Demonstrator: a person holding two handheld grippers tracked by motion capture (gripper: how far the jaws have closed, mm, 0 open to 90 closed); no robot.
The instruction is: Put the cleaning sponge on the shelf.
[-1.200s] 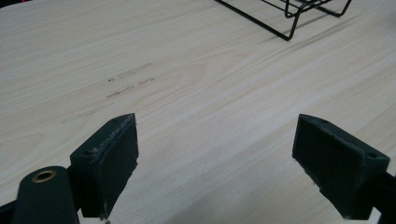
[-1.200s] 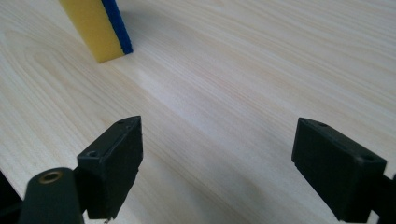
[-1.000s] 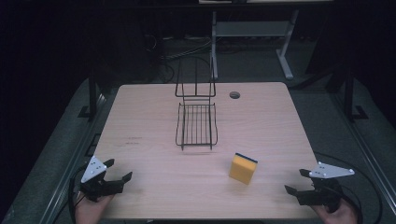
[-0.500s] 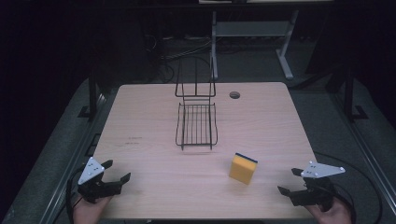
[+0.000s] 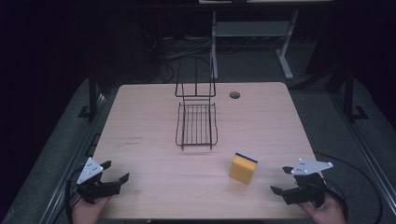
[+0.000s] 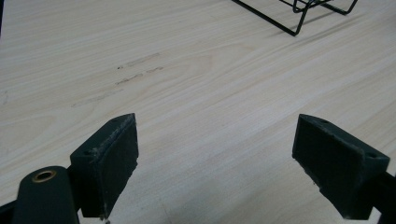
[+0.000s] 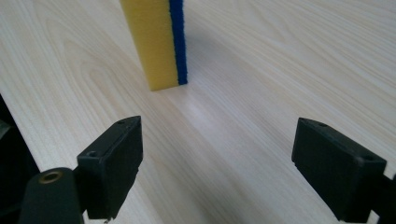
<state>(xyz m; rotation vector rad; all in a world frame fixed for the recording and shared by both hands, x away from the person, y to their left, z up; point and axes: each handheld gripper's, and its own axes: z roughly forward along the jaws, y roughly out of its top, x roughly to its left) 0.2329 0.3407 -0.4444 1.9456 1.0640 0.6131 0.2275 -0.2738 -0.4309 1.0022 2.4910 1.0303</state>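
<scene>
A yellow sponge with a blue scouring side (image 5: 243,168) stands on its edge on the wooden table (image 5: 154,154), right of centre near the front. In the right gripper view the sponge (image 7: 156,42) rises just ahead of the jaws, slightly left. My right gripper (image 5: 280,185) is open at the front right corner, a short way right of the sponge, with nothing between its jaws (image 7: 217,163). My left gripper (image 5: 114,172) is open at the front left corner over bare wood (image 6: 217,158). A black wire rack (image 5: 196,122) sits at the table's middle.
The wire rack has an upright back (image 5: 195,79) toward the far edge; its near corner (image 6: 299,14) shows in the left gripper view. A round cable hole (image 5: 234,95) lies at the far right of the table. Dark floor and desk legs (image 5: 280,51) lie beyond.
My right gripper has moved left and a little forward, toward the sponge. The left gripper has barely shifted. The sponge and rack have not moved.
</scene>
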